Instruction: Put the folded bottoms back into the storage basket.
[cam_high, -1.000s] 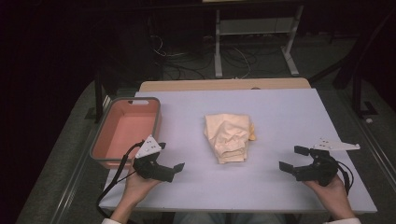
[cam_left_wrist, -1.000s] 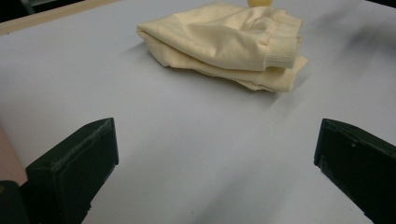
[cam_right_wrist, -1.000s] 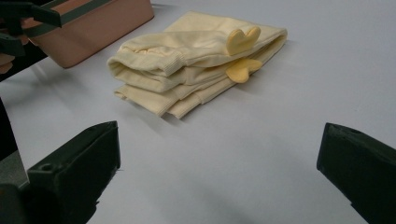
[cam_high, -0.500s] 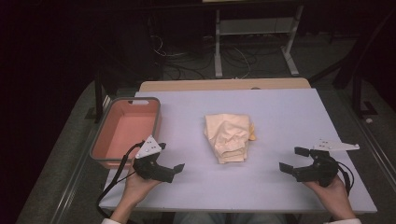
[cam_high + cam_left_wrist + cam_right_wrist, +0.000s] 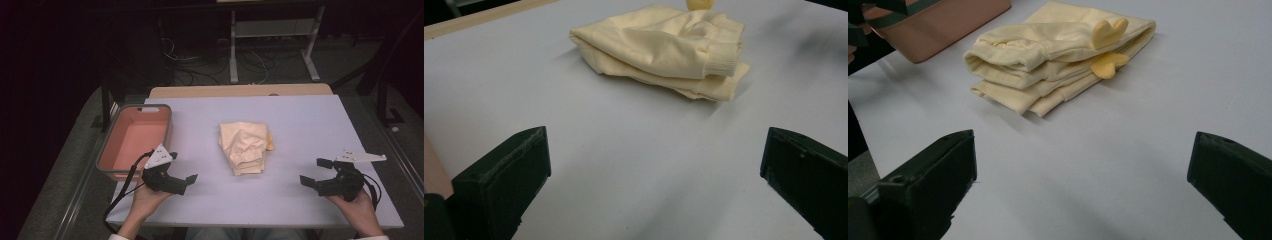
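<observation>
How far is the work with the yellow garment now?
Done: the garment lies folded mid-table. In hand: nothing; the left hand-held gripper and right hand-held gripper rest open, apart from it. Left, probably: lifting it into the bin.

No readable text, labels, brands, numbers or signs anywhere. Nothing printed on the folded cream garment (image 5: 244,147) ahead of both claws, nor on the pink bin (image 5: 134,140) beside the left claw.
</observation>
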`<state>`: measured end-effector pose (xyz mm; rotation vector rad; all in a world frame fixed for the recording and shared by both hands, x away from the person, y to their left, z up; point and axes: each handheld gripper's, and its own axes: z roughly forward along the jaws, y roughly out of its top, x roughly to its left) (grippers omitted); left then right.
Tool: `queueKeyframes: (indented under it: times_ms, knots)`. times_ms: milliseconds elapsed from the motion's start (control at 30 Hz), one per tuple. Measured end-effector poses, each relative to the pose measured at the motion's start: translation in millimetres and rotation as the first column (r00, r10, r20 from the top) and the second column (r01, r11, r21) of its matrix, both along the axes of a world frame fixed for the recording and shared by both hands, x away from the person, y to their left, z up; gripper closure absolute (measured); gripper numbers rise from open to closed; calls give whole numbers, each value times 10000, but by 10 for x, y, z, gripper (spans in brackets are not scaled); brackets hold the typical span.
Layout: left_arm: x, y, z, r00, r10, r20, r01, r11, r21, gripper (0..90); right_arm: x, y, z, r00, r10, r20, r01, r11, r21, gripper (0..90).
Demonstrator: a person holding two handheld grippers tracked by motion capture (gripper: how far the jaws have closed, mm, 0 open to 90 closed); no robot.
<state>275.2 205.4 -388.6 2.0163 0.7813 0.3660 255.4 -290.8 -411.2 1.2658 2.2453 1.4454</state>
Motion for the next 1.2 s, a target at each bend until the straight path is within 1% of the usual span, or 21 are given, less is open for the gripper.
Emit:
queueKeyframes:
  times_ms: [67, 200, 300, 467, 567, 700, 767, 900, 933, 1033, 1100, 1133, 1200]
  knots:
    - [2, -3, 6, 10000, 5, -11, -5, 10000, -56, 0, -1, -3, 9, 10000, -2, -18, 1, 10000, -43, 0]
    - [12, 19, 51, 9999, 104, -32, -105, 9998, -142, 0, 7, -18, 75, 10000, -23, 25, 23, 10000, -67, 0]
    - [14, 27, 115, 10000, 39, 6, -39, 9999, -103, 0, 20, -14, 107, 10000, -10, 32, 10, 10000, -84, 0]
    - [18, 8, 166, 10000, -65, 3, 65, 10000, 26, 0, 48, 11, 132, 9999, 102, -42, -103, 9998, -169, 0]
    - [46, 33, 195, 10000, -13, -37, 13, 10000, 4, 0, 76, 34, 164, 9997, 171, -195, -175, 9997, -192, 0]
    - [70, 67, 238, 10000, 63, -57, -63, 10000, -6, 0, 104, 48, 197, 9995, 259, -164, -262, 9994, -233, 0]
    - [80, 75, 276, 10000, 71, -57, -72, 9999, -82, 0, 125, 55, 224, 9996, 252, -147, -255, 9994, -225, 0]
    - [124, 63, 373, 10000, 52, 32, -52, 10000, -58, 0, 185, 82, 296, 9993, 327, -153, -330, 9993, -181, 0]
    - [124, 63, 373, 10000, 52, 32, -52, 10000, -58, 0, 197, 92, 312, 9993, 341, -171, -344, 9992, -206, 0]
    - [174, 52, 446, 9999, 43, 96, -42, 10000, -79, 0, 238, 119, 348, 9989, 427, -182, -432, 9987, -261, 0]
    - [188, 50, 461, 9999, 53, 99, -52, 9999, -93, 0, 251, 127, 360, 9988, 446, -197, -451, 9986, -263, 0]
    - [220, 41, 486, 10000, 87, 44, -86, 9998, -155, 0, 285, 141, 383, 9987, 467, -220, -473, 9985, -279, 0]
    - [237, 37, 501, 10000, 68, 42, -68, 9999, -108, 0, 297, 144, 391, 9985, 488, -228, -495, 9984, -280, 0]
